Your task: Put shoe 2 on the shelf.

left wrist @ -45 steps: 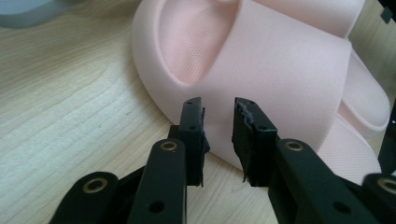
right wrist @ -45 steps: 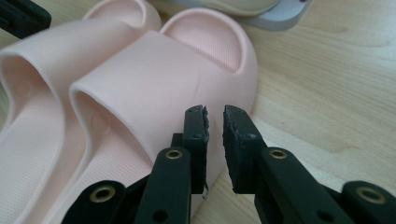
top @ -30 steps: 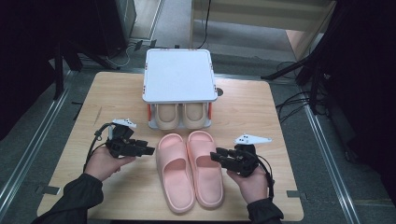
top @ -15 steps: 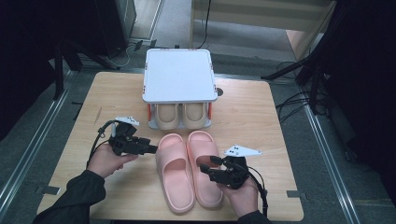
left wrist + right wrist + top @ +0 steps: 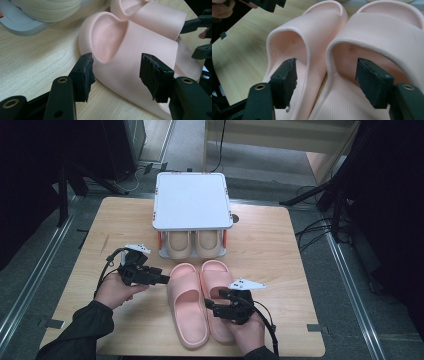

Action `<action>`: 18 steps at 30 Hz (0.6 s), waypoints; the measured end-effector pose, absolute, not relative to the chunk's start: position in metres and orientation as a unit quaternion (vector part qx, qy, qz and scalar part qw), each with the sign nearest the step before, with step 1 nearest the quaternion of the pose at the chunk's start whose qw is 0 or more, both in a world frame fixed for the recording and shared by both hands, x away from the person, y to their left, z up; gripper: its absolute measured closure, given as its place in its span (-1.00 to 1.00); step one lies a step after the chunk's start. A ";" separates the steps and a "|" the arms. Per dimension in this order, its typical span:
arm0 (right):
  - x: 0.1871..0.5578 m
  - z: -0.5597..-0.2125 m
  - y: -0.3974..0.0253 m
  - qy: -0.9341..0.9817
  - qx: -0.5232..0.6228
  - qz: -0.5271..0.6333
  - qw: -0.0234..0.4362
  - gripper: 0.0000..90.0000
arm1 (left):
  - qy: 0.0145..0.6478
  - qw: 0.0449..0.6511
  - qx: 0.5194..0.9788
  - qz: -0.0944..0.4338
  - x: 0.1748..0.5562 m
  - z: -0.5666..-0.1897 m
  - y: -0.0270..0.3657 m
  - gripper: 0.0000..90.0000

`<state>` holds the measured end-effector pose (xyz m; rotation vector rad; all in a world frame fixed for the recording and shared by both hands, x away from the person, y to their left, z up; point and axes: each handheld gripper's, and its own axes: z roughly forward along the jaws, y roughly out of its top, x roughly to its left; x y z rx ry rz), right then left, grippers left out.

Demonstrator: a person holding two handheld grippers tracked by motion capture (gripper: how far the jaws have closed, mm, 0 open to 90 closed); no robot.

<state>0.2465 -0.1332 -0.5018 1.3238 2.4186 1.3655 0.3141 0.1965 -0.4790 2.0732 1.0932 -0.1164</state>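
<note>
Wooden table [image 5: 270, 235] carries 2 pink slippers [image 5: 200, 300] side by side near a white shoe rack [image 5: 191, 200]. Left gripper [image 5: 162, 279], jaws apart, faces the left slipper's toe; right gripper [image 5: 212, 305], jaws apart, straddles both slippers' inner walls.

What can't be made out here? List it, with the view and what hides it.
- Beige slippers, high view: only their heels show; the white rack top covers the rest.
- Right pink slipper, high view: its heel end lies under the right tool and hand.
- Left pink slipper, left gripper view: its heel is cut off by the frame's edge, behind the left tool.
- Both pink slippers' toes, right gripper view: cut off by the top edge.
</note>
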 end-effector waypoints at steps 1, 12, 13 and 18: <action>0.249 -0.505 -0.129 0.784 0.433 0.442 0.034 -0.30 | 0.430 0.386 0.815 -0.045 0.314 -0.479 0.197 -0.02; 0.253 -0.515 -0.111 0.792 0.435 0.425 0.053 -0.38 | 0.427 0.384 0.818 -0.044 0.313 -0.479 0.196 -0.02; 0.254 -0.516 -0.109 0.791 0.436 0.424 0.056 -0.40 | 0.429 0.383 0.817 -0.043 0.313 -0.479 0.197 -0.02; 0.258 -0.517 -0.101 0.784 0.447 0.427 0.060 -0.42 | 0.433 0.385 0.814 -0.041 0.311 -0.480 0.200 -0.02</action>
